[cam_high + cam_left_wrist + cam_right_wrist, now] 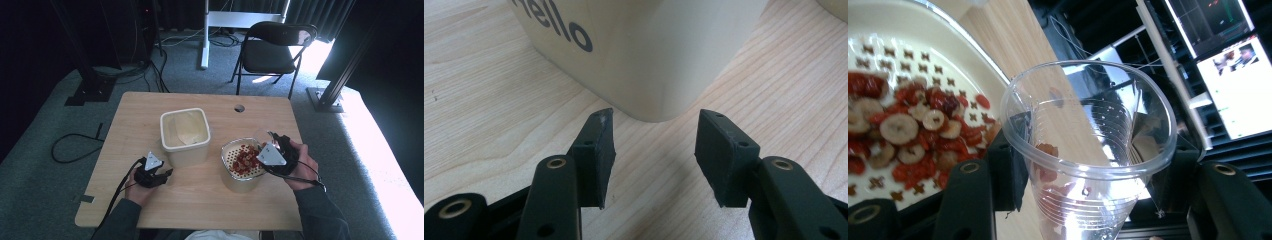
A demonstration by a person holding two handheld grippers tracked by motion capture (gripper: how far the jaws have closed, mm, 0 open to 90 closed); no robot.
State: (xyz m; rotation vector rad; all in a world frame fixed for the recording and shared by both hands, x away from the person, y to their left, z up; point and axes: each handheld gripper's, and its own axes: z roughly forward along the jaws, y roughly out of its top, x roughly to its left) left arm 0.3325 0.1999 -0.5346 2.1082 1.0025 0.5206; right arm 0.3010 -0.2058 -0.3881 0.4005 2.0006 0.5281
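Note:
A clear plastic cup point(1074, 106) lies tilted between the jaws of my right gripper point(1090, 167), which is shut on it. A few red bits cling to the cup's inside. In the high view the right gripper point(270, 145) hovers at the right rim of a white perforated strainer bowl point(229, 152) that holds sliced red dried fruit point(913, 130). My left gripper point(656, 120) rests open on the table with nothing between its pads, pointing at a corner of a cream container point(649, 55) lettered "hello". From above, the left gripper point(165, 175) sits just left of that container point(185, 134).
The wooden table point(135, 120) has a small round hole point(239, 108) near its far edge. A black folding chair point(272, 47) stands behind the table. Cables trail on the carpet at the left, and dark frame posts stand at both sides.

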